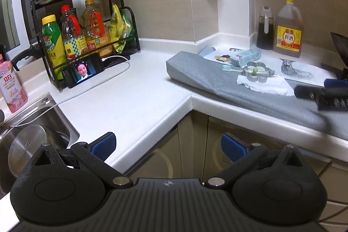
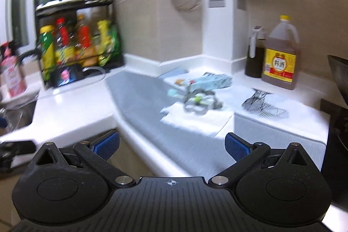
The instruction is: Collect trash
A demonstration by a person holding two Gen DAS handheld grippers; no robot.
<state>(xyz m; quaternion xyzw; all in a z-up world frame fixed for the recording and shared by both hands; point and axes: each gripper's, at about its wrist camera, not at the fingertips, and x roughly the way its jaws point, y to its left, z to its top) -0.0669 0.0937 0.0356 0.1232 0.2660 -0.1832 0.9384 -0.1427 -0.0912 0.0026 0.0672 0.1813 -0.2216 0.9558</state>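
Trash: a white paper napkin (image 1: 266, 83) is seen lying flat on the grey mat, with a small blue-green box (image 1: 245, 57) and loose papers (image 1: 219, 55) behind it near the wall.
Tabletop (image 1: 130, 101): a white L-shaped top is seen, bent around a corner.
Grey mat (image 1: 206, 73): it is spread over the right part of the tabletop, up to the front edge.
Sink (image 1: 50, 110): a steel sink is set into the tabletop at the left, with a round steel lid (image 1: 28, 145) inside it.
Black rack (image 1: 87, 14): it is stood in the far left corner and is filled with bottles and a green bag; green cups are kept on its top shelf.
Big jug (image 1: 288, 29): a brown jug with a yellow cap is placed by the right wall, just beside a dark pitcher (image 1: 265, 29).
Phone (image 1: 83, 72): it is leaned on the foot of the rack, with its screen lit and a white cable plugged in.
Metal flower mould (image 1: 257, 72): it is set on the napkin, with a small green ball (image 1: 254, 69) in its middle.
Left tongs (image 1: 167, 147): they are spread wide and nothing is held; they are held low in front of the tabletop corner, well apart from the trash.
Right tongs (image 2: 171, 146): they are spread wide and nothing is held; they are pointed at the napkin over the front edge of the mat, and their view is blurred.
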